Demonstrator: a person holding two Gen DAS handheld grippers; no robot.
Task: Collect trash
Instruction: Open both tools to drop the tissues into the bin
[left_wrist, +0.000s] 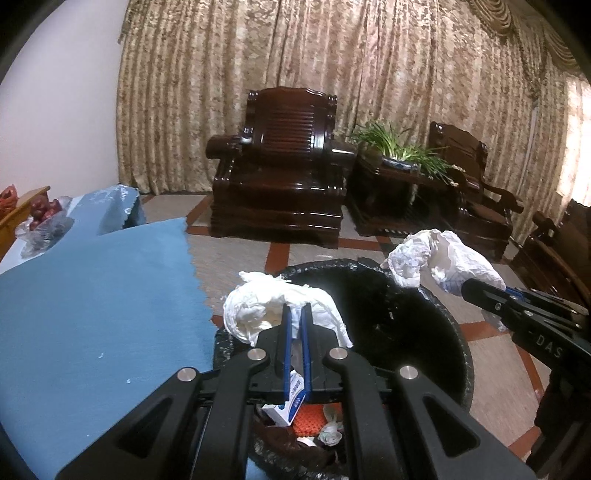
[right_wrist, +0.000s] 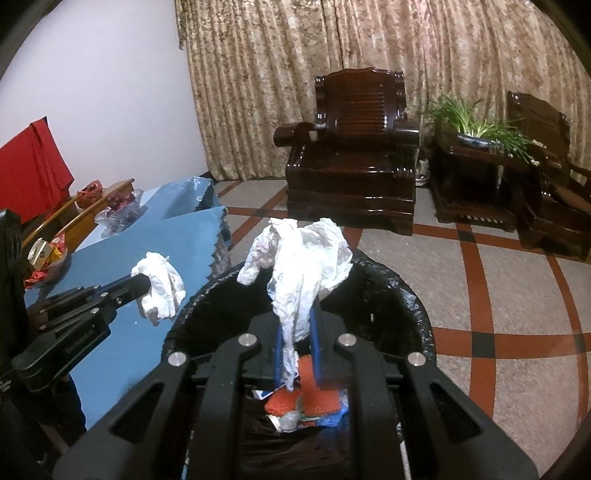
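1. Curtained sitting room; blue tabletop (left_wrist: 92, 295) shows no tissue left.
2. Black-lined bin (right_wrist: 413, 295): already holds litter.
3. Right gripper (right_wrist: 297, 332): fingers clenched on white tissue wad (right_wrist: 306, 258), above bin, unreleased.
4. Left gripper (left_wrist: 295, 325): fingers clenched on smaller tissue wad (left_wrist: 258, 310), at bin's rim, unreleased.

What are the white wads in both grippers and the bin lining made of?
White wads: likely tissue or thin paper, matte, crumpled with soft creases. Bin lining: seemingly thin black plastic film, glossy, wrinkled over the rim.
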